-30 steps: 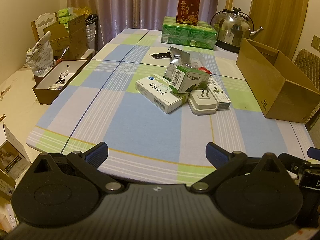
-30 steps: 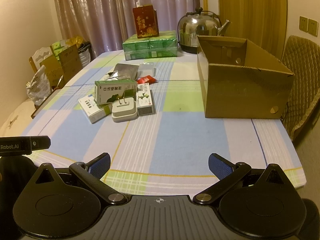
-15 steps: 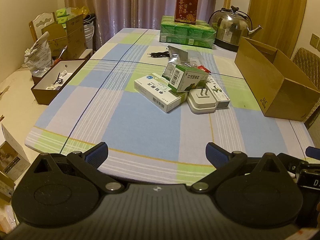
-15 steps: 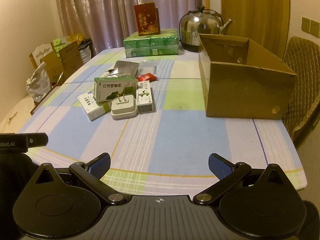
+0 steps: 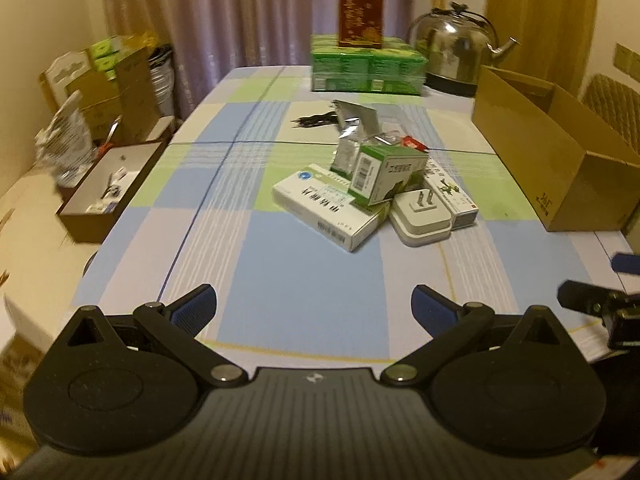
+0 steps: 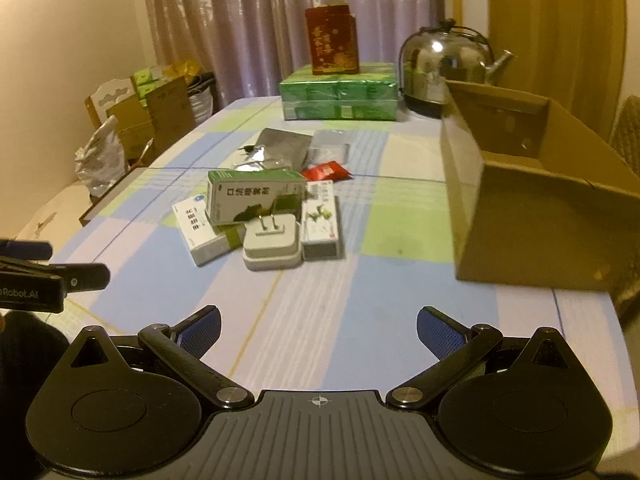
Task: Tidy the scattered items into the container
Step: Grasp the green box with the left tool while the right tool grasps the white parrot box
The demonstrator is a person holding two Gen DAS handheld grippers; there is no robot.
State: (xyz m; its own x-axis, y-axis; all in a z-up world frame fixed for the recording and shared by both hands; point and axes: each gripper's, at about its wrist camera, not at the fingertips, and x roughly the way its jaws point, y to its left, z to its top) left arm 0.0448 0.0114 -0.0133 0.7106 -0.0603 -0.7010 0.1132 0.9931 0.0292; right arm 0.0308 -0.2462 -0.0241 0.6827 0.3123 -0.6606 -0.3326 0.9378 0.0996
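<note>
Two grippers: both held over the near edge of the checked tablecloth (image 6: 400,220), neither holding anything.
Left gripper (image 5: 314,308): jaws spread wide apart, nothing between the blue pads; aimed at the pile.
Right gripper (image 6: 319,330): jaws likewise wide apart and empty, just right of the left one.
Cardboard box (image 6: 532,196): the container; open-topped, on the right side of the table, well apart from the pile. Visible inner walls bare; its floor is hidden by the near wall, so contents cannot be told.
Scattered pile, mid-table: green-and-white carton (image 6: 256,196) lying tilted on top of a long white medicine box (image 5: 326,206).
White plug adapter (image 6: 272,244): prongs up, touching the green carton's near side.
Narrow white box (image 6: 320,220): just right of the adapter, touching it.
Red sachet (image 6: 326,171): beyond the narrow box.
Silver foil pouches (image 6: 284,148): far side of the pile, with a black cable (image 5: 314,120) beside them.
Brown tray (image 5: 108,190): off the table's left edge, open; small items inside, too small to identify.
Far end: green packs (image 6: 340,98) stacked, red tin (image 6: 332,40) upright on them; steel kettle (image 6: 446,68) to their right.
</note>
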